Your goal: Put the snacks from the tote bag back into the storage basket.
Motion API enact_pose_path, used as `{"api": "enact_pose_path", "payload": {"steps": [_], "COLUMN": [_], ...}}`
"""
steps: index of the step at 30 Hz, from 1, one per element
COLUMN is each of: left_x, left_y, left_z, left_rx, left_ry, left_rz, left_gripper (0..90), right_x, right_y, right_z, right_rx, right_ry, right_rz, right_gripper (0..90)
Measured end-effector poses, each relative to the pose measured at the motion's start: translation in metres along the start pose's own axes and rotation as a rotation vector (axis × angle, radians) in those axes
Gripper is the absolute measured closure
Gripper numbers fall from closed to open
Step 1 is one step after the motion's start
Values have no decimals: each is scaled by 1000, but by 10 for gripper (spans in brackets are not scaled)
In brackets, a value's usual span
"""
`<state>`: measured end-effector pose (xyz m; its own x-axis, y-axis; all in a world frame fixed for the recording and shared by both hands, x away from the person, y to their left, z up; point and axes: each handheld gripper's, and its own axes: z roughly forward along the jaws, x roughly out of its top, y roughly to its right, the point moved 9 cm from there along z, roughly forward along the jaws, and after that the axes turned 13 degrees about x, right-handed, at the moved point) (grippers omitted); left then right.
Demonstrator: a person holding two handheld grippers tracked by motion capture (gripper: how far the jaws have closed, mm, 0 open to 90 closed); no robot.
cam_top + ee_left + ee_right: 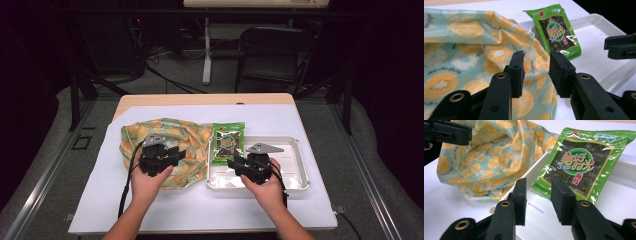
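Observation:
A cloth bag printed with orange slices (165, 145) lies crumpled on the white sheet, left of a white tray (292, 167). A green seaweed snack packet (228, 142) leans on the tray's left rim, its top end toward the far side. My left gripper (179, 153) hovers over the bag's right part, and its jaws (536, 60) stand apart with nothing between them. My right gripper (233, 163) is over the tray's left end, just short of the packet (581, 162). Its jaws (539, 186) are also apart and empty. The bag's edge (489, 157) touches the tray rim.
A white sheet (200, 205) covers most of the wooden table (200, 99). Bare sheet lies in front of the bag and tray. A dark chair (275, 50) and a table leg (207, 55) stand on the floor beyond the far edge.

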<state>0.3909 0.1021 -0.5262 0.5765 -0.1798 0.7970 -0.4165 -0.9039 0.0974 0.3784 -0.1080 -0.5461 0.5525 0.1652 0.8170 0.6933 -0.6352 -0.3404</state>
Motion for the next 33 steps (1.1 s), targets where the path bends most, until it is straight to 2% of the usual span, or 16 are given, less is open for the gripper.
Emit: {"api": "enact_pose_path", "payload": {"steps": [5, 8, 15, 19, 33], "left_x": [-12, -18, -31, -35, -49], "left_y": [-4, -1, 0, -3, 0], "left_z": [-7, -10, -12, -14, -12], "left_rx": [-3, -23, -34, -35, -42], "left_ry": [6, 15, 7, 3, -29], "left_rz": [9, -4, 17, 6, 30], "left_gripper": [676, 685, 685, 690, 676], "right_x": [-13, -21, -31, -34, -40], "right_y": [-8, -13, -23, -25, -22], "right_z": [-2, -1, -1, 0, 2], "right_rx": [25, 31, 53, 60, 65], "right_ry": [15, 27, 21, 22, 25], "right_rz": [-9, -18, -44, -52, -42], "right_gripper": [704, 708, 704, 699, 667]}}
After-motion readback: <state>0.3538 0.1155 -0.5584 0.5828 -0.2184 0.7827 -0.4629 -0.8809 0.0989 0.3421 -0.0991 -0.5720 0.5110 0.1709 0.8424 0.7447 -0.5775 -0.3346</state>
